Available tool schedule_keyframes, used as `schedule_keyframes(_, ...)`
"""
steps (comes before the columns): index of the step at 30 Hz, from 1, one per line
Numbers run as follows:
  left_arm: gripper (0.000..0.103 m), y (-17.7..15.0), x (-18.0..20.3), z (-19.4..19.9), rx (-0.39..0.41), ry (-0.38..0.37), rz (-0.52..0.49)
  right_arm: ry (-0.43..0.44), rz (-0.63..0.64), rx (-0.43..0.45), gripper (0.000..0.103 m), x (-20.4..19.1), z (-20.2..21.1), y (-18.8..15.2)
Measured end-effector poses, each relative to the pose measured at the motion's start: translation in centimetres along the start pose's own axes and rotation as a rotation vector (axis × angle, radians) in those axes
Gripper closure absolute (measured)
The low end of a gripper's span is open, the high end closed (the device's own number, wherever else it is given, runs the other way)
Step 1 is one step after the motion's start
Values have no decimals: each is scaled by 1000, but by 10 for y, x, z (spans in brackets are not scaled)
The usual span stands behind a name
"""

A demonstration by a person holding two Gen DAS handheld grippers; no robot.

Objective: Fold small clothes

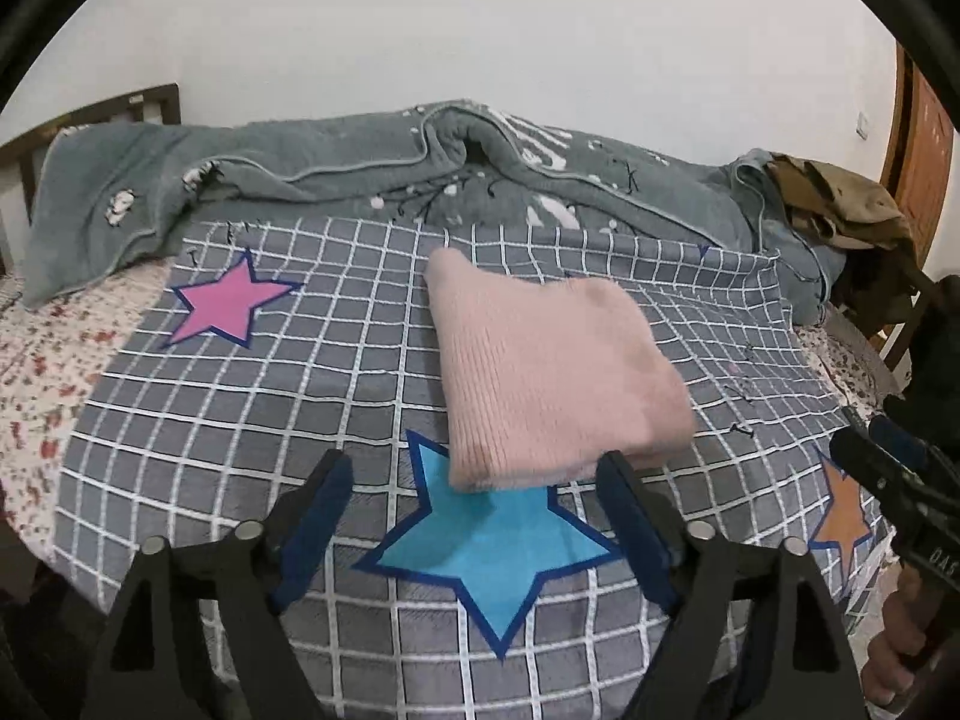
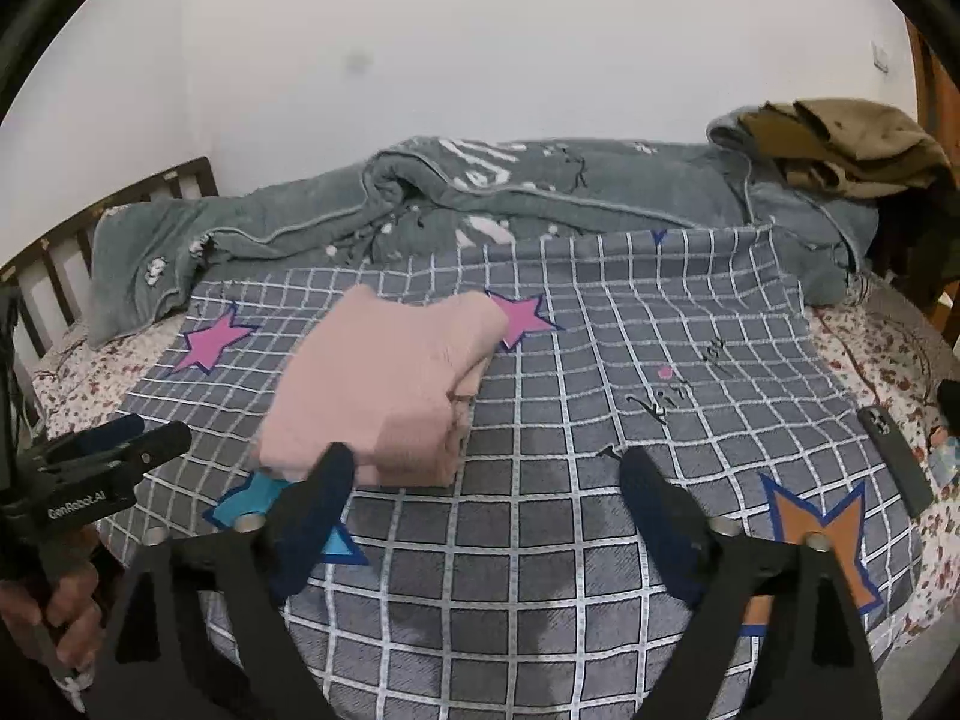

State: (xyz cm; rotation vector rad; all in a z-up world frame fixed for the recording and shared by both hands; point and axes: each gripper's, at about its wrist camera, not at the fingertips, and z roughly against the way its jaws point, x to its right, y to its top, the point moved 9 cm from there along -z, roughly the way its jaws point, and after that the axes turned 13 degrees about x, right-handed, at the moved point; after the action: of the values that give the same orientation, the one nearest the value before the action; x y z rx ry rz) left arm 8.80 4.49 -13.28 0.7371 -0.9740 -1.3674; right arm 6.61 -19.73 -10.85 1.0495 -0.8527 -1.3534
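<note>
One pale pink ribbed knit garment [image 1: 549,372] is seen folded into a compact rectangle on the grey grid-checked sheet with stars [image 1: 240,420], just ahead of the left gripper [image 1: 474,480] and ahead-left of the right gripper [image 2: 486,474]. Both grippers are held wide open, nothing gripped. The fold is judged finished; next, a fresh piece would need fetching or this one setting aside.

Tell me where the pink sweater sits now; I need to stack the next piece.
The folded pink sweater lies mid-bed on the checked sheet, overlapping the blue star.
</note>
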Motion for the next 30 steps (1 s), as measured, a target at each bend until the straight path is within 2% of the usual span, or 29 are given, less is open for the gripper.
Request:
schedule_keyframes(6, 13, 11, 9, 28, 25, 40, -44, 13, -8, 14, 4, -4, 22, 8)
schedule_keyframes(9, 9, 14, 12, 40, 38, 49, -44, 47, -26, -11, 3, -8, 26, 5)
schedule_keyframes(18, 9, 18, 15, 57, 53, 59, -43, 19, 6, -11, 3, -7, 39, 7)
schedule_keyframes(30, 9, 24, 18, 64, 69, 65, -49, 9, -16, -20, 3, 1, 45, 9)
